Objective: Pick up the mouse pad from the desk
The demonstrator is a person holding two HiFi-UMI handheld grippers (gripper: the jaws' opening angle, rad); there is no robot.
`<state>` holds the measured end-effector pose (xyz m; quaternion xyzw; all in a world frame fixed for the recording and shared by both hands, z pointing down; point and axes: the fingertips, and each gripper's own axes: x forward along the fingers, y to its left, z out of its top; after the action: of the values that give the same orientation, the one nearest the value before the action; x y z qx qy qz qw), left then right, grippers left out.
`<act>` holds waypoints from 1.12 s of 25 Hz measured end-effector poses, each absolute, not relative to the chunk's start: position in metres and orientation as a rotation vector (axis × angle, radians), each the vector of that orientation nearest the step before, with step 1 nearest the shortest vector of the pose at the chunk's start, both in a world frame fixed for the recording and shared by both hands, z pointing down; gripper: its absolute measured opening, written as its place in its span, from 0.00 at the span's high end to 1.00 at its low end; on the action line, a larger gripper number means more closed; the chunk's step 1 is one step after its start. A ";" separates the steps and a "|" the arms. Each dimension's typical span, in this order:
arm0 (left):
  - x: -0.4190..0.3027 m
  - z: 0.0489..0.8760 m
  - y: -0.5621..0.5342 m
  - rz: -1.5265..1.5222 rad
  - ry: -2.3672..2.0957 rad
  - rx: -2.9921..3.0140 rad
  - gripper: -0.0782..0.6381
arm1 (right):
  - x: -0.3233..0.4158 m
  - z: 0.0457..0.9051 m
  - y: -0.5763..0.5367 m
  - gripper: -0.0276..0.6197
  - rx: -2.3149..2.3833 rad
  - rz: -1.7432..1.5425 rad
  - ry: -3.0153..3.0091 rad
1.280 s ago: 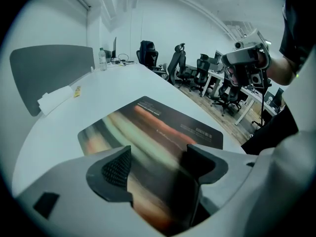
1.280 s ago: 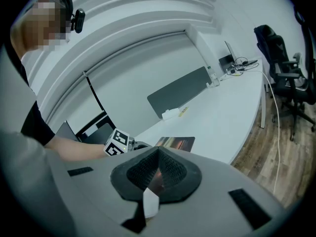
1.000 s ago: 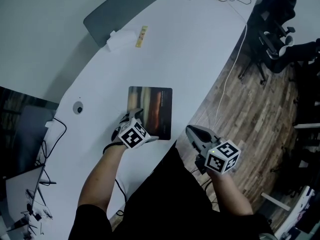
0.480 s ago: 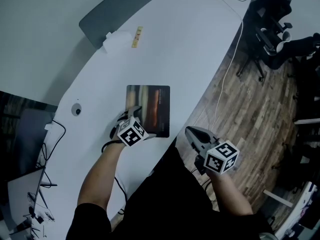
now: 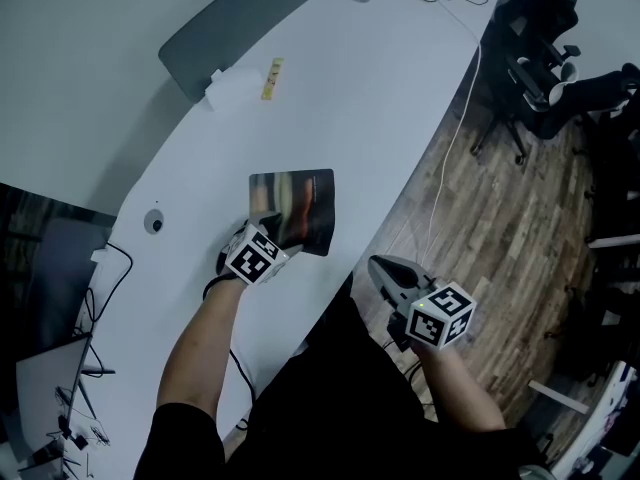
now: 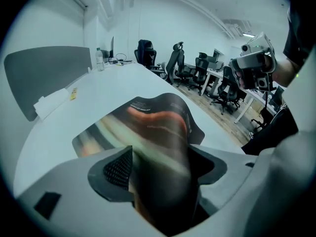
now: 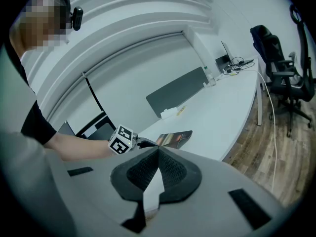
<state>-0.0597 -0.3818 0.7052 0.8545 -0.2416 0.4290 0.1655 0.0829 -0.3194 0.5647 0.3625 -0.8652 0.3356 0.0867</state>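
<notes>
The mouse pad (image 5: 305,203), dark with orange and pale streaks, lies near the front edge of the white curved desk (image 5: 380,98). My left gripper (image 5: 275,230) is at its near left corner. In the left gripper view the mouse pad (image 6: 158,117) is bunched into a fold between the jaws of the left gripper (image 6: 160,169), which are closing and press on it. Its far part still rests on the desk. My right gripper (image 5: 378,265) hangs off the desk over the wood floor, shut and empty. The right gripper (image 7: 158,152) looks toward the mouse pad (image 7: 175,138).
A grey divider panel (image 5: 240,23) stands at the desk's far side, with a white packet (image 5: 232,86) and a yellow strip (image 5: 271,76) before it. A round grommet (image 5: 153,223) sits left of the pad. A cable (image 5: 450,158) hangs off the desk's edge; office chairs (image 5: 550,58) stand at right.
The left gripper pushed forward onto the pad's near edge and its jaws closed. The pad's near part has buckled and lifted. The right gripper stayed put.
</notes>
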 end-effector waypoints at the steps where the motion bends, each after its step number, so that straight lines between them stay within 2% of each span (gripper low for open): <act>1: -0.059 0.705 -0.381 1.222 -0.698 2.429 0.42 | 0.083 0.563 -0.320 0.95 1.081 1.000 -2.580; 3: -0.059 0.702 -0.381 1.208 -0.735 2.427 0.43 | 0.084 0.559 -0.321 0.95 1.087 0.991 -2.588; 7: -0.059 0.696 -0.376 1.123 -0.841 2.466 0.54 | 0.085 0.545 -0.321 0.95 1.105 0.955 -2.602; 10: -0.065 0.678 -0.376 1.074 -0.935 2.472 0.67 | 0.085 0.534 -0.317 0.95 1.115 0.924 -2.608; 13: -0.072 0.650 -0.376 1.024 -1.016 2.479 0.72 | 0.082 0.524 -0.310 0.95 1.120 0.898 -2.619; 28: -0.094 0.552 -0.327 0.791 -1.182 2.596 0.74 | 0.088 0.468 -0.259 0.95 1.265 0.737 -2.642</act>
<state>-0.0936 -0.3269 0.5517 0.8734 -0.3977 0.2660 0.0907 0.0878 -0.2592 0.4679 0.4179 -0.8731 0.2437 0.0603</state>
